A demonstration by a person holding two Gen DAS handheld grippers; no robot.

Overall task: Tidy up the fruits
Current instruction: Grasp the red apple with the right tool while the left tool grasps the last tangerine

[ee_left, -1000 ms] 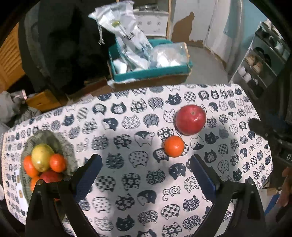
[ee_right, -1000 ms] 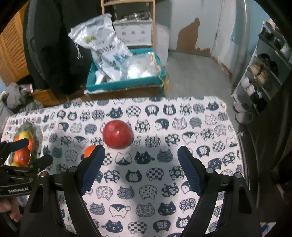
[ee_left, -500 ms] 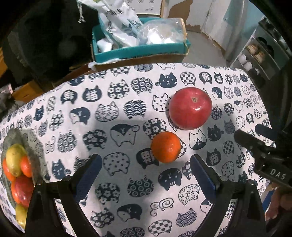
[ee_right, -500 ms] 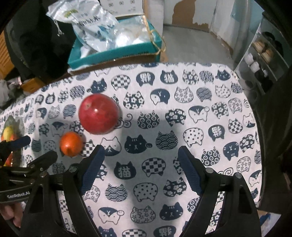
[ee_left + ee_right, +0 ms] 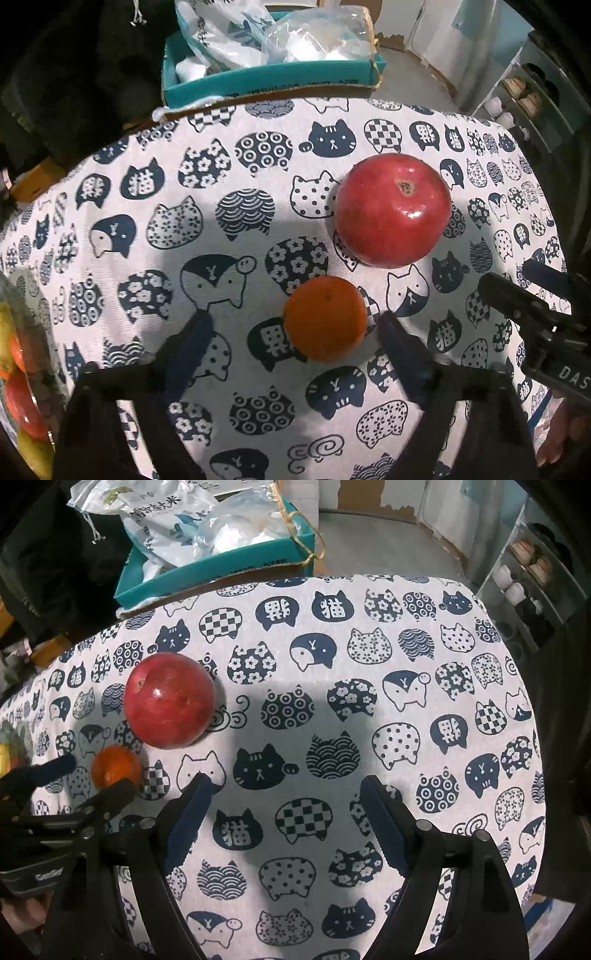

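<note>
A small orange [image 5: 325,317] and a large red fruit [image 5: 393,210] lie side by side on the cat-print cloth [image 5: 229,206]. My left gripper [image 5: 295,332] points down over the orange. Its jaws are closing with the orange between them, nearer the right finger, and neither pad presses on it. A bowl [image 5: 33,373] of fruit sits at the far left edge. In the right wrist view my right gripper [image 5: 284,794] stands open over bare cloth, with the red fruit [image 5: 170,699] and the orange [image 5: 116,766] up to its left.
A teal box [image 5: 273,77] stuffed with plastic bags stands just beyond the table's far edge. A shoe rack [image 5: 528,96] lines the wall on the right. The cloth drops off at the right edge [image 5: 532,709]. Dark clothing hangs at the back left.
Both grippers have come down toward the table, so the fruit looms larger. The left jaws have narrowed around the orange. The right jaws keep the same width.
</note>
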